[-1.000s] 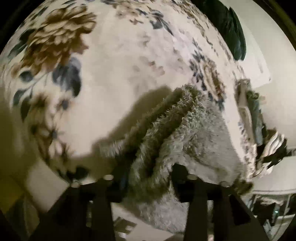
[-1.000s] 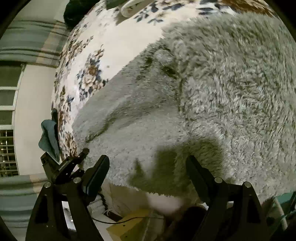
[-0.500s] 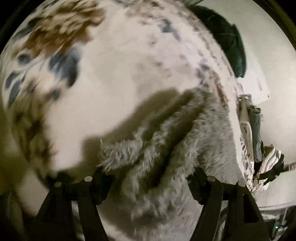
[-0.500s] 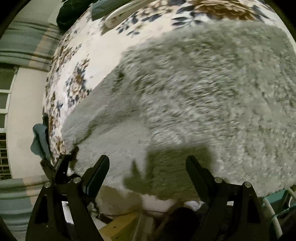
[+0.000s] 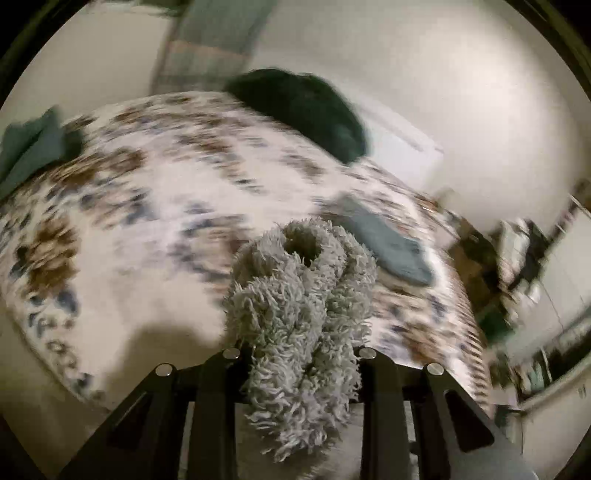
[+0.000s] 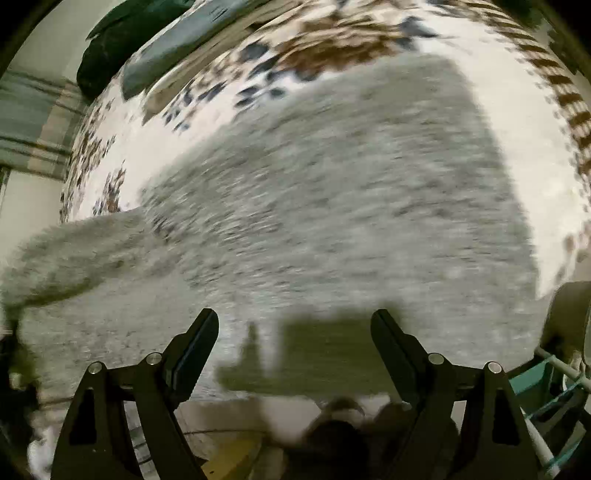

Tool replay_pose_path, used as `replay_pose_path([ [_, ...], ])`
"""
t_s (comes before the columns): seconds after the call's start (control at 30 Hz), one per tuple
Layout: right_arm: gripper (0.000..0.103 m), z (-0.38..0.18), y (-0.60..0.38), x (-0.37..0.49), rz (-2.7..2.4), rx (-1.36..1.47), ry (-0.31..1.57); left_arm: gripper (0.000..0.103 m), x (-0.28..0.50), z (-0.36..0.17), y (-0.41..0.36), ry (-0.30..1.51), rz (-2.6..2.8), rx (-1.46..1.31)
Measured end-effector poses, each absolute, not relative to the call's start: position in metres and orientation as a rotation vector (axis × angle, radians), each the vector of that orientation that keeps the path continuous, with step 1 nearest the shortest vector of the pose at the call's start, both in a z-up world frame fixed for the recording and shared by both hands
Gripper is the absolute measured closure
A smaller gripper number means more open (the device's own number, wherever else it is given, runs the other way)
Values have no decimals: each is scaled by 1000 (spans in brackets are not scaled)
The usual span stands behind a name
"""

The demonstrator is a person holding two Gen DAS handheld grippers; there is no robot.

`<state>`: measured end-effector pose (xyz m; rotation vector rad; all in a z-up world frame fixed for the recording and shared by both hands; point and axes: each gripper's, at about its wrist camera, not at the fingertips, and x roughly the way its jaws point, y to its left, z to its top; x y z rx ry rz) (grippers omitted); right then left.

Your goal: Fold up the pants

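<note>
Left hand-held gripper pinches fluffy pants, bunched lengthwise away.

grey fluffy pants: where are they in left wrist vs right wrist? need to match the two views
Left wrist: grey fluffy pants sit lower centre, one bunched end pinched in the left claw, lifted off the bed.
Right wrist: pants fill the middle, spread flat ahead of the open right claw.
Shared landmark: floral bedspread under the pants; dark green pillow at its far edge.
</note>
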<state>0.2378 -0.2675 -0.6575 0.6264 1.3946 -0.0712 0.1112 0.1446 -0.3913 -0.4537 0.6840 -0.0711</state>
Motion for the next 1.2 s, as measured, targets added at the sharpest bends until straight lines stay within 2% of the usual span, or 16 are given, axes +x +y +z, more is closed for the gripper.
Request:
replay_pose_path([
  [0.1,17,-651,-304,221,-96,651,1381,80,107,-369,69,711,-180,-397],
  [0.23,17,-649,-365,192,-169,668,1367,80,111,-375,-36,790,-305,-367],
  [0.43,17,-666,-465,140,-309,772,1367,79,115,-440,-184,943,-444,-205],
  [0.6,17,-676,-516,113,-383,798,1365,71,127,-502,-243,1160,-454,-57],
  [0.63,17,-677,-521,112,-388,805,1363,64,128,-507,-246,1192,-448,-38],
  [0.7,17,-678,-535,108,-392,824,1354,36,126,-501,-246,1198,-491,-64],
  [0.73,16,-677,-539,109,-390,836,1345,10,123,-494,-244,1196,-514,-88],
  [0.77,10,-674,-545,107,-383,854,1332,1,125,-482,-237,1193,-533,-121],
  [0.83,4,-672,-552,109,-348,904,1301,1,123,-458,-220,1176,-550,-151],
  [1.0,4,-659,-544,138,-160,1025,1240,1,140,-432,-139,1134,-422,-183],
  [1.1,3,-657,-516,169,-38,1037,1238,1,169,-450,-83,1153,-253,-159],
  [1.2,3,-677,-489,197,45,1069,1303,1,194,-486,-52,1212,-167,-150],
])
